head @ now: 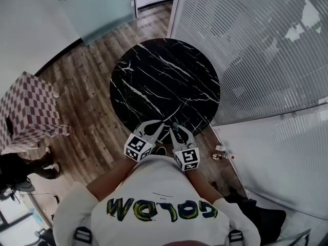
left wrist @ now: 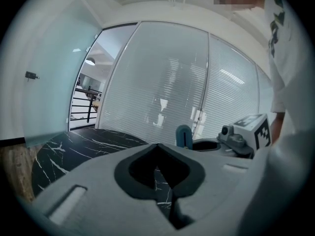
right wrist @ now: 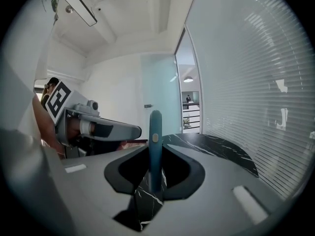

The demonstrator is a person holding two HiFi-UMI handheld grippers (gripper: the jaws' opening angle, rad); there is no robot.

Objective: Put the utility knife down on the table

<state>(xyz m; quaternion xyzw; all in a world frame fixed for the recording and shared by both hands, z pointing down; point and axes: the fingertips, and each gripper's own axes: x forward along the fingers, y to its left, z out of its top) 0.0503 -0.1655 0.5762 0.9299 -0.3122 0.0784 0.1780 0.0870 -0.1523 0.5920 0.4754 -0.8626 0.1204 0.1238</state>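
Note:
The utility knife (right wrist: 155,141) has a slim teal handle and stands upright between the jaws of my right gripper (right wrist: 155,155), which is shut on it. In the head view the knife (head: 174,126) hangs over the near rim of the round black marble table (head: 164,81), held by the right gripper (head: 177,130). The left gripper (head: 162,122) hovers close beside it on the left, its tips together and nothing between them. From the left gripper (left wrist: 157,146) the knife (left wrist: 184,135) shows just to the right. Nothing lies on the table (left wrist: 74,146).
A glass wall with white blinds (head: 256,50) stands right behind the table on the right. A red-checkered box (head: 28,111) sits on the wood floor at the left. Small bottles (head: 223,154) lie on the floor by the wall. A frosted glass door (head: 97,9) is at the back.

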